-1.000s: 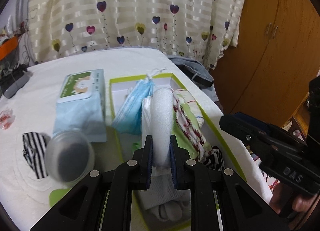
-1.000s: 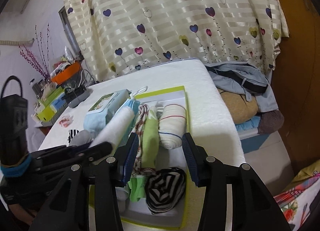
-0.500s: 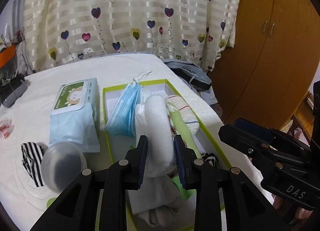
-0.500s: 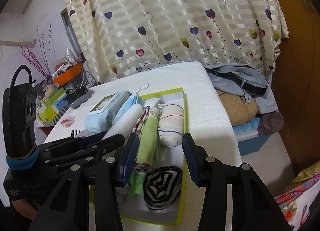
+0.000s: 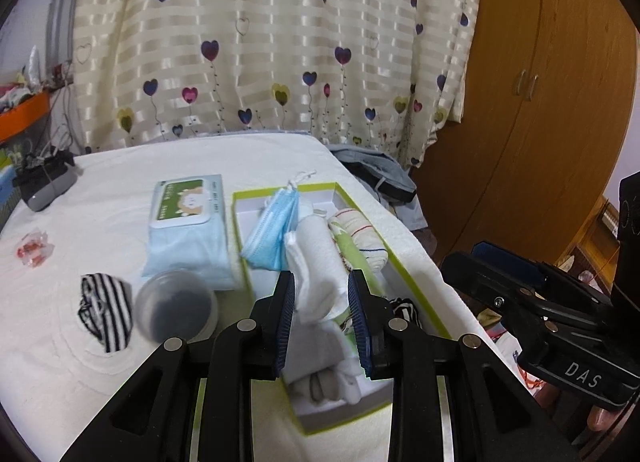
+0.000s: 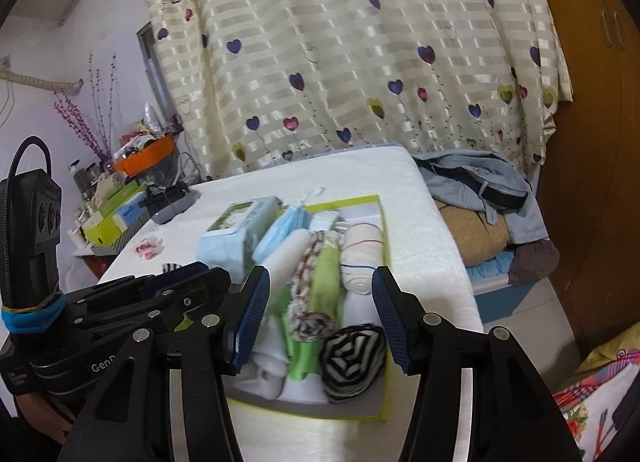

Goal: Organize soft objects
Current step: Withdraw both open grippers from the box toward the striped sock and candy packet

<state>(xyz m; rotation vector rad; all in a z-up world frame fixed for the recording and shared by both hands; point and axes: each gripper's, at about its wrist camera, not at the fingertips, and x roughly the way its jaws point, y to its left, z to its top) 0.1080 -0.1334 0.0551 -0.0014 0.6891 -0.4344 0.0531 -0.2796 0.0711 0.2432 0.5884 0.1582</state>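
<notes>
A green-rimmed box (image 5: 402, 266) (image 6: 385, 246) on the white table holds blue face masks (image 5: 272, 229), a white rolled towel (image 5: 316, 254) (image 6: 286, 250), a green cloth (image 6: 324, 286), a cream striped roll (image 6: 362, 254) and a black-and-white striped roll (image 6: 352, 354). My left gripper (image 5: 320, 278) hovers open above the box's near half. The towel lies beyond its pads, untouched. To the right, my right gripper (image 6: 321, 274) hangs over the box with its jaws opening wide and nothing held between them. A second striped sock (image 5: 106, 306) lies on the table, left of the box.
A wet-wipes pack (image 5: 186, 217) and a clear plastic cup (image 5: 176, 310) sit left of the box. A candy wrapper (image 5: 34, 250) and a grey device (image 5: 44, 185) lie farther left. Clothes (image 6: 480, 189) are heaped past the table's right edge, by a wooden wardrobe (image 5: 540, 101).
My left gripper let go of the white towel, which now rests in the box, and drew back and up. The right gripper also pulled back, and its jaws spread wider.
</notes>
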